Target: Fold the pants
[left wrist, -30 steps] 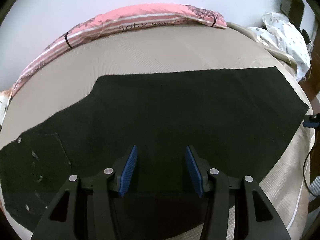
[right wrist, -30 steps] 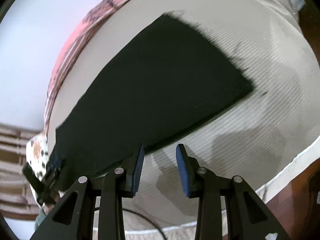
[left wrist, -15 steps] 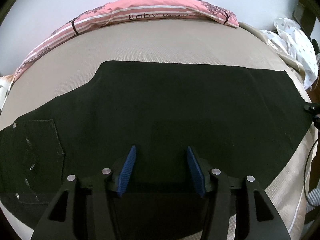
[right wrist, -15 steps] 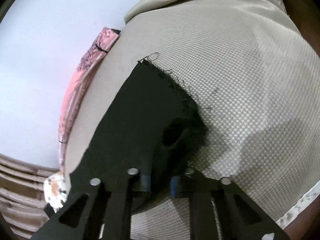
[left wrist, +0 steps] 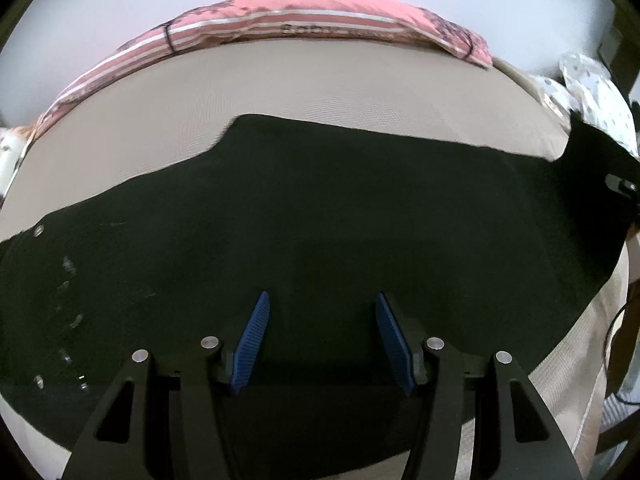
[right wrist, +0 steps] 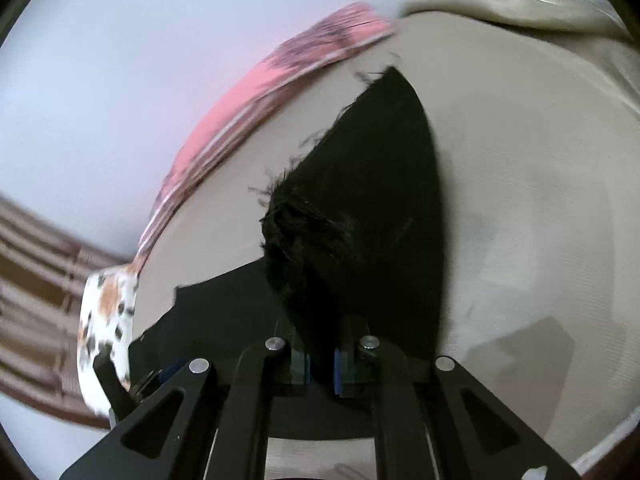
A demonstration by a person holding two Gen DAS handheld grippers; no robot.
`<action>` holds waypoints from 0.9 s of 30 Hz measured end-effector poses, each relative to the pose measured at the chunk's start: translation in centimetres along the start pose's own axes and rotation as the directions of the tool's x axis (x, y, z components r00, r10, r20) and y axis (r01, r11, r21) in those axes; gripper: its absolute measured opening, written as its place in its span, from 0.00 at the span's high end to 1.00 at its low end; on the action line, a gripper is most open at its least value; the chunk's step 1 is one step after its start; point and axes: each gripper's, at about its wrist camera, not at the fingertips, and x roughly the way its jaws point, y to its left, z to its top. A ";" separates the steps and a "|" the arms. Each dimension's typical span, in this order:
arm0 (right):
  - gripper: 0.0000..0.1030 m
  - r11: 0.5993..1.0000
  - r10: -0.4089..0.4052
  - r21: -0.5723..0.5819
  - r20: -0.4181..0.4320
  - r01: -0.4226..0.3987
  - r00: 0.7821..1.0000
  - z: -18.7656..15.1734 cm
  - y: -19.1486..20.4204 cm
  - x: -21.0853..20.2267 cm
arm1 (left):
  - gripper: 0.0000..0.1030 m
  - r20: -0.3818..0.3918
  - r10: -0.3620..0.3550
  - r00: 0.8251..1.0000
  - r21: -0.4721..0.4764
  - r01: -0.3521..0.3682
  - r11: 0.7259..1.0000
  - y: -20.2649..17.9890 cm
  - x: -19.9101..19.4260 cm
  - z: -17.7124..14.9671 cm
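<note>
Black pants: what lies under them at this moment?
The black pants lie on the beige mattress, bare around them. The right gripper has the hem end pinched and raised. The mattress directly beneath the spread cloth is covered.

Left gripper (left wrist: 322, 340) fingers parted; right gripper (right wrist: 320, 364) fingers pinched together

The pants (left wrist: 320, 220) lay spread across the mattress (left wrist: 320, 80), running left to right ahead of and under the left claw (left wrist: 320, 344). A long pillow (left wrist: 320, 12) sat along the far edge, beyond them. Off to that claw's right, the leg end rose off the mattress, pinched in the right claw (right wrist: 320, 364), a bunched blanket (right wrist: 520, 4) beyond it.
</note>
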 end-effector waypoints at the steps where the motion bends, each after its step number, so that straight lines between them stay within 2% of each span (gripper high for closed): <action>1: 0.92 0.999 0.017 -0.027 -0.021 -0.017 1.000 0.0 1.6 1.1 | 0.45 0.003 -0.002 1.000 -0.011 0.002 1.000 0.6 -0.3 0.0; 8: 0.92 0.975 0.080 -0.189 -0.176 -0.113 0.981 -2.0 11.1 8.5 | 0.45 0.008 0.003 1.000 -0.086 -0.002 0.996 4.6 -2.8 -0.6; 13: 0.92 0.925 0.046 -0.348 -0.289 -0.150 0.956 -6.3 17.2 13.3 | 0.45 0.025 -0.010 1.000 -0.135 0.013 0.991 7.2 -4.8 -1.4; 19: 0.92 0.872 -0.059 -0.474 -0.353 -0.124 0.934 -10.3 19.3 16.4 | 0.45 0.040 -0.049 0.998 -0.173 0.055 0.983 8.6 -6.2 -2.6; 23: 0.91 0.847 -0.090 -0.514 -0.387 -0.134 0.918 -11.8 19.9 17.2 | 0.45 0.052 -0.092 0.994 -0.171 0.100 0.980 8.4 -6.5 -2.4; 27: 0.88 0.803 -0.138 -0.582 -0.394 -0.130 0.909 -13.4 20.5 17.4 | 0.45 0.035 -0.142 0.989 -0.198 0.147 0.969 8.4 -6.1 -1.9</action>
